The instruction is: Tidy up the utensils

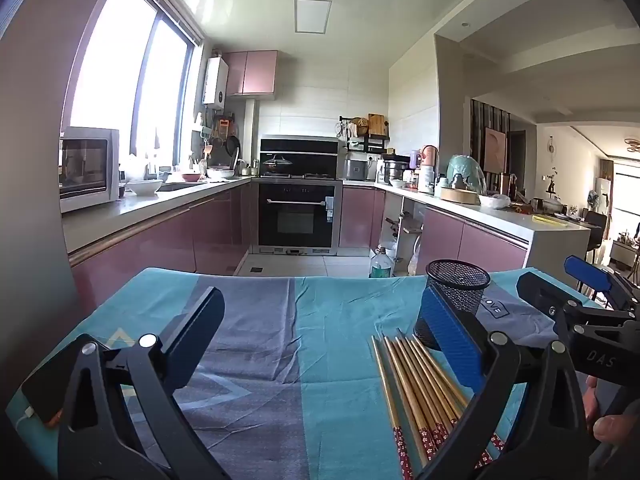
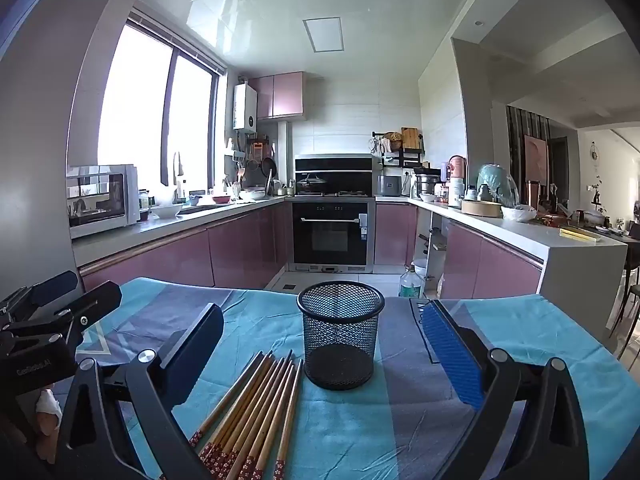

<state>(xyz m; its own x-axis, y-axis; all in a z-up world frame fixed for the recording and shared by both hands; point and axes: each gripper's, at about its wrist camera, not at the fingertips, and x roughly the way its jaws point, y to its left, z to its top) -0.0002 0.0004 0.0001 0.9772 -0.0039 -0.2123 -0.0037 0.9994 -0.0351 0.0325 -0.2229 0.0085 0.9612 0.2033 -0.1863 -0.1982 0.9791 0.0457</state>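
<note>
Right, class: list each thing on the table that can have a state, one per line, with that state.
Mesh holder: upright, empty.
Chopsticks: lying loose in a bunch on the cloth, beside the holder, none inside it.
Left gripper: jaws wide open, holding nothing.
Right gripper: jaws wide open, holding nothing.
Tablecloth: spread over the table, slightly creased.

Wooden chopsticks (image 2: 256, 404); black wire-mesh cup (image 2: 340, 336); creased cloth (image 2: 360, 432).
</note>
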